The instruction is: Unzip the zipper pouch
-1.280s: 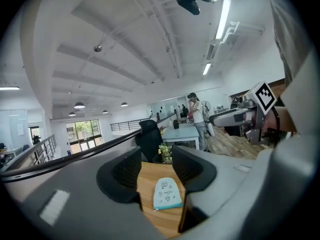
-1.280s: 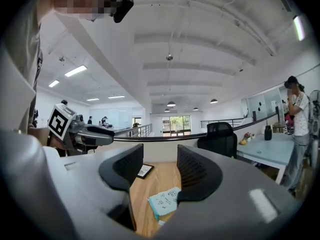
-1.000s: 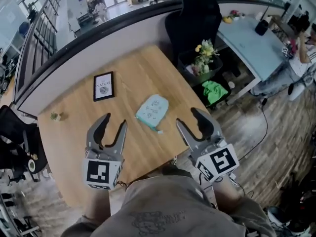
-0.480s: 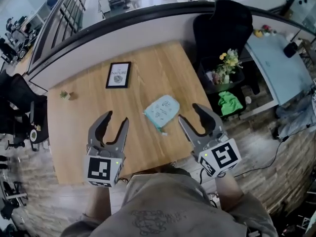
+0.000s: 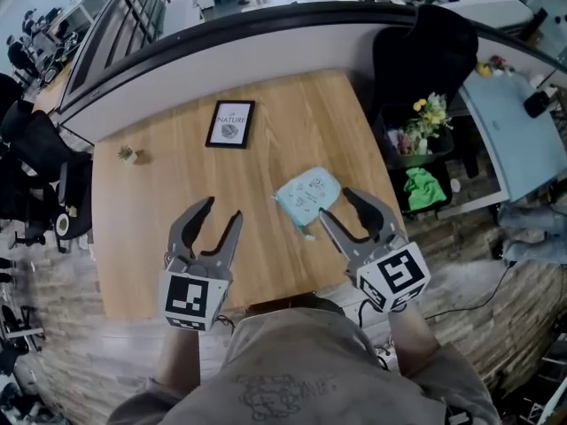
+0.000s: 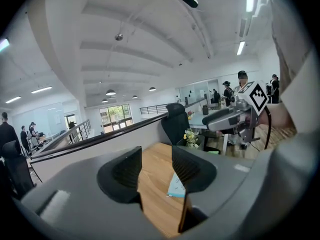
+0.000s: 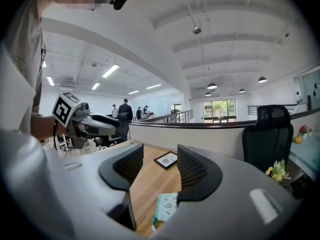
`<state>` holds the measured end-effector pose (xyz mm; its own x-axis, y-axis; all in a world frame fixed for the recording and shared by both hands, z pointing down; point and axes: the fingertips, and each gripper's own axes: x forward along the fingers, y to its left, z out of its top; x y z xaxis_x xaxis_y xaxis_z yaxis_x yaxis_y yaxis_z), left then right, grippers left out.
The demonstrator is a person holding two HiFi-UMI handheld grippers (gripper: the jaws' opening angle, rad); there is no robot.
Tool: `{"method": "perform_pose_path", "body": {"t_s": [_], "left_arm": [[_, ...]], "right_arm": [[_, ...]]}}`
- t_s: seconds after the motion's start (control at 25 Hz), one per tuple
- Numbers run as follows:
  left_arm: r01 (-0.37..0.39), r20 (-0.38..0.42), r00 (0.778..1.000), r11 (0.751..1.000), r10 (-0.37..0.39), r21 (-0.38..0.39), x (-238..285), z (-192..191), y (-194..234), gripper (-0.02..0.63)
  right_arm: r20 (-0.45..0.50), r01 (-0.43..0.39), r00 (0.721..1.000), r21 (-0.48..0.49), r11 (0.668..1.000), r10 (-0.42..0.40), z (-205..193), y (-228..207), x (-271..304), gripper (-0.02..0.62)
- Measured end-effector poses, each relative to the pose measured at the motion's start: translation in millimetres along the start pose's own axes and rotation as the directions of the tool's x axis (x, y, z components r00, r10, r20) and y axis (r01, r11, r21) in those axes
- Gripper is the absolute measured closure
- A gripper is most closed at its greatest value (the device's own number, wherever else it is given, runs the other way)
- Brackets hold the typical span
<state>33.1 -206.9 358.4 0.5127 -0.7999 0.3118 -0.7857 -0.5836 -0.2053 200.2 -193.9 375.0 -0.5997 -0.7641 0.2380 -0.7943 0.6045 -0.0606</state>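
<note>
Both grippers hover open-jawed above the wooden table point(image 5: 159, 237).
Left gripper point(image 5: 213, 224) and right gripper point(image 5: 350, 209) hold nothing; the mint zipper pouch point(image 5: 306, 193) lies flat, untouched.

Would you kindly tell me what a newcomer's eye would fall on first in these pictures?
Two grippers fill the foreground: the left gripper and right gripper hang over the near part of the wooden table, fingers spread with nothing between them. Just beyond the right gripper, the pale teal zipper pouch lies flat on the table, not gripped. Farther back lies a black-framed picture.
</note>
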Motion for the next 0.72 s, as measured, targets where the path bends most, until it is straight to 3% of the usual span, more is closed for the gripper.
{"method": "perform_pose_path", "body": {"t_s": [0.2, 0.4, 0.56, 0.72], "left_arm": [[0.001, -0.024, 1.000, 1.000, -0.001, -0.009, 9, -16, 15, 0.422], [0.001, -0.055, 0.998, 0.999, -0.003, -0.035, 24, -36, 24, 0.422], [0.022, -0.110, 0.994, 0.998, -0.028, -0.053, 37, -61, 27, 0.422], [0.044, -0.170, 0.984, 0.996, -0.056, -0.073, 50, -89, 29, 0.422]], "right_arm": [[-0.101, -0.090, 0.992, -0.077, 0.993, 0.082, -15, 4, 35, 0.396], [-0.229, -0.182, 0.962, -0.138, 0.974, 0.147, -38, -3, 77, 0.397], [-0.398, -0.327, 0.891, -0.231, 0.916, 0.218, -70, 5, 108, 0.396], [-0.509, -0.436, 0.816, -0.230, 0.870, 0.275, -102, 10, 141, 0.396]]}}
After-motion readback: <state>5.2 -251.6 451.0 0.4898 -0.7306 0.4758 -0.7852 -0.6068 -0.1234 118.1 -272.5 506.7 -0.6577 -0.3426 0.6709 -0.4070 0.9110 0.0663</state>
